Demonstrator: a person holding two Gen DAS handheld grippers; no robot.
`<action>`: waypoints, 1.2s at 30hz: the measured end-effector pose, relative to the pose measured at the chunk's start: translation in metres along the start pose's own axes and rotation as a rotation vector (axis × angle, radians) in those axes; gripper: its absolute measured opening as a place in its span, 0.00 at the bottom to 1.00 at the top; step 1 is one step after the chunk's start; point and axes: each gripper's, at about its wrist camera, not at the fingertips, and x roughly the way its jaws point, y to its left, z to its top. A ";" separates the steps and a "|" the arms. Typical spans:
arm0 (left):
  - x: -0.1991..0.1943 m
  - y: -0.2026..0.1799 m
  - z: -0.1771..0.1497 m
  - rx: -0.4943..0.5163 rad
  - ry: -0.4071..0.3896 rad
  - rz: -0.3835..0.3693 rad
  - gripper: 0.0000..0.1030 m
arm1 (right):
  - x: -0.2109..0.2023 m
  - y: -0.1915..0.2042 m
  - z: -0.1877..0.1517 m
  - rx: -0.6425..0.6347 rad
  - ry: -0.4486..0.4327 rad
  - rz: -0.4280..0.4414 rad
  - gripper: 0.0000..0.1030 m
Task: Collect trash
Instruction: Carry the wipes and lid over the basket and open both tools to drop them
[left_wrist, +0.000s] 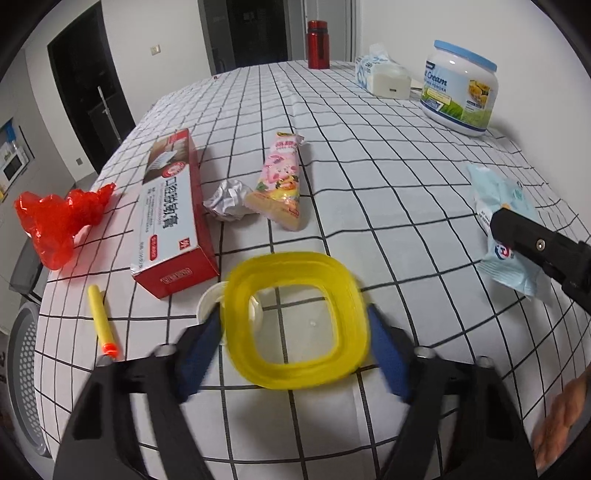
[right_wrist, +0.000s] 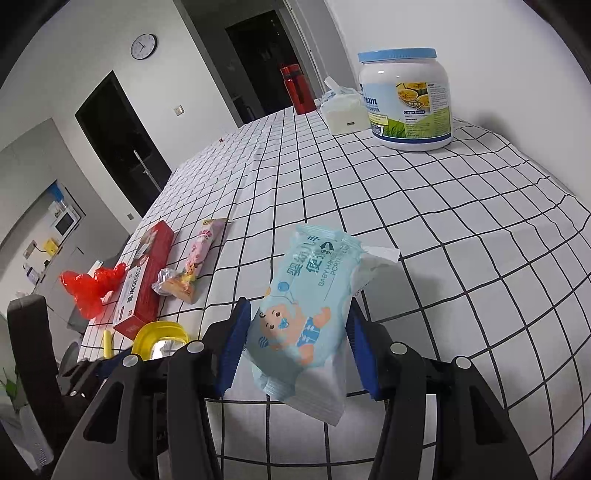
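Note:
My left gripper (left_wrist: 295, 325) is shut on a yellow square plastic lid ring (left_wrist: 295, 321), held just above the checked tablecloth. A white round lid (left_wrist: 210, 299) lies under its left edge. My right gripper (right_wrist: 295, 332) is shut on a light blue baby wipes pack (right_wrist: 306, 306), lifted off the table; the pack also shows in the left wrist view (left_wrist: 506, 221). On the table lie a crumpled paper ball (left_wrist: 229, 199), a pink snack wrapper (left_wrist: 282, 181), a red toothpaste box (left_wrist: 173, 214), a red plastic bag (left_wrist: 59, 218) and a yellow foam dart (left_wrist: 101, 321).
A large milk powder jar (left_wrist: 460, 86), a tissue pack (left_wrist: 382, 75) and a red flask (left_wrist: 317, 44) stand at the far end of the table (left_wrist: 369, 155). The table's left edge drops off beside the red bag. A black chair (right_wrist: 33, 350) stands at the left.

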 end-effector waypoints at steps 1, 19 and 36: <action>-0.001 0.001 -0.001 0.001 -0.004 -0.001 0.67 | 0.000 0.000 -0.001 0.000 0.000 0.000 0.49; -0.068 0.085 -0.021 -0.127 -0.134 0.079 0.67 | -0.009 0.040 -0.008 -0.062 0.032 0.027 0.49; -0.105 0.252 -0.095 -0.386 -0.145 0.237 0.67 | 0.020 0.238 -0.062 -0.366 0.162 0.233 0.49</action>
